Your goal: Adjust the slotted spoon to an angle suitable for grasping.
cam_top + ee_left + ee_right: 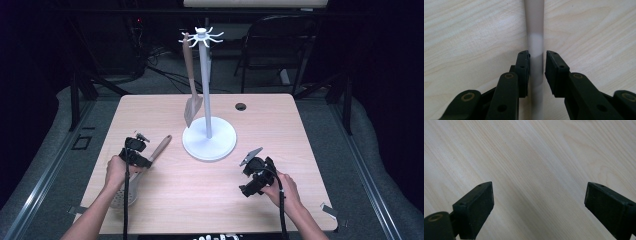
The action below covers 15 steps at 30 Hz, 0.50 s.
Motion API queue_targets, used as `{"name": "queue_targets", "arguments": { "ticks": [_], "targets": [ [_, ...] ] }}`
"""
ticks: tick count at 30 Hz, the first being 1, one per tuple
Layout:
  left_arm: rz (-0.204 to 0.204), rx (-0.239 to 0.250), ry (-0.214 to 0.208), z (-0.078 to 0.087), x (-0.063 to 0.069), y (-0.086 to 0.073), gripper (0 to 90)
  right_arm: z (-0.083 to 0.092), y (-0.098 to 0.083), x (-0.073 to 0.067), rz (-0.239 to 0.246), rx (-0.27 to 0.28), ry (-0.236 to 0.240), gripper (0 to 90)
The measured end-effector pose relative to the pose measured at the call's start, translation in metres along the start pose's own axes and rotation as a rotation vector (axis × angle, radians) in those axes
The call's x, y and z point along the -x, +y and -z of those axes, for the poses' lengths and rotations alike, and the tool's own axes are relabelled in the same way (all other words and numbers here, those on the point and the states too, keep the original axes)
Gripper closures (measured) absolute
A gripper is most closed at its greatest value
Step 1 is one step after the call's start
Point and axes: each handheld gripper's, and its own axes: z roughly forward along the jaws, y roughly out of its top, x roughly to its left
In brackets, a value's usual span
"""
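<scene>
Your bench [210, 200] is the largest thing here, a pale wood top that the high view takes in whole, while each gripper view gives you just a patch of its grain. Ahead of both your grippers, near the middle of the bench, stands the white rack [208, 135], a round base with a tall pole and a ring of hooks at the top. A brown-handled spatula [190, 85] hangs from a hook on the side nearer your left gripper, its blade low beside the pole, just above the base.

The slotted spoon [142, 170] lies flat on the bench under your left gripper [134, 152]. From above you see its brown handle end pointing out ahead of the gripper toward the rack, and its perforated metal bowl back by your left wrist. The left gripper view adds what the high view cannot: the pale shaft [535, 50] runs straight between the two black jaws. The left pad [524, 72] lies against it, and the right pad [554, 72] stands a hair off, so the jaws bracket the shaft without a firm clamp.

Your right gripper [255, 175] sits well apart from the spoon, beside the rack's base. In the right gripper view [537, 195] its jaws stand wide with bare bench between them.
</scene>
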Motion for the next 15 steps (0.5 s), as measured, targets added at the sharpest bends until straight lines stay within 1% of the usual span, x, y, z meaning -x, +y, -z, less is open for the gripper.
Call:
{"name": "queue_targets", "arguments": {
  "ticks": [2,3,4,5,6,7,8,9,11,12,14,15],
  "targets": [
    [-0.002,-0.012,0.002,-0.0018,0.0001,0.0016,72.8,-0.0005,-0.0005,0.0003,-0.006,0.009,0.003,8.2],
    [-0.002,-0.02,-0.003,-0.0031,0.0002,0.0021,72.7,-0.0003,-0.0006,0.0005,-0.009,0.007,0.004,8.2],
    [-0.006,-0.027,0.0,-0.0042,-0.0001,0.0026,72.7,0.0,-0.0006,0.0011,-0.006,0.001,0.003,8.2],
    [-0.006,-0.027,0.001,-0.005,-0.0002,0.0026,72.8,-0.0003,-0.0009,0.001,-0.013,0.006,0.005,8.3],
    [-0.002,-0.025,0.001,-0.0053,-0.0001,0.0027,73.9,-0.0002,-0.001,0.0011,-0.013,0.006,0.004,8.3],
    [-0.007,-0.03,-0.002,-0.0049,-0.0011,0.0029,74.1,0.0004,-0.0008,0.0013,-0.008,0.001,0.002,8.3],
    [-0.002,-0.027,0.002,-0.0052,-0.0003,0.0027,74.3,0.0004,-0.0009,0.001,-0.008,0.003,0.001,8.3],
    [-0.01,-0.026,0.009,-0.0053,0.0,0.0024,74.9,0.0005,-0.0009,0.001,-0.008,0.001,0.0,8.3],
    [-0.011,-0.016,0.012,-0.0051,0.0006,0.0013,75.9,0.0005,-0.001,0.0009,-0.008,0.001,0.001,8.4],
    [-0.011,-0.012,0.008,-0.0048,-0.0001,0.0002,76.1,0.0005,-0.0011,0.0008,-0.009,-0.001,0.001,8.4],
    [0.004,0.011,-0.01,-0.0047,-0.0014,-0.0025,76.4,0.0005,-0.0013,0.0006,-0.011,-0.001,0.0,8.4],
    [0.004,0.021,-0.015,-0.0044,-0.0024,-0.0037,76.6,0.0006,-0.0013,0.0008,-0.01,-0.002,0.001,8.4]
  ]
}}
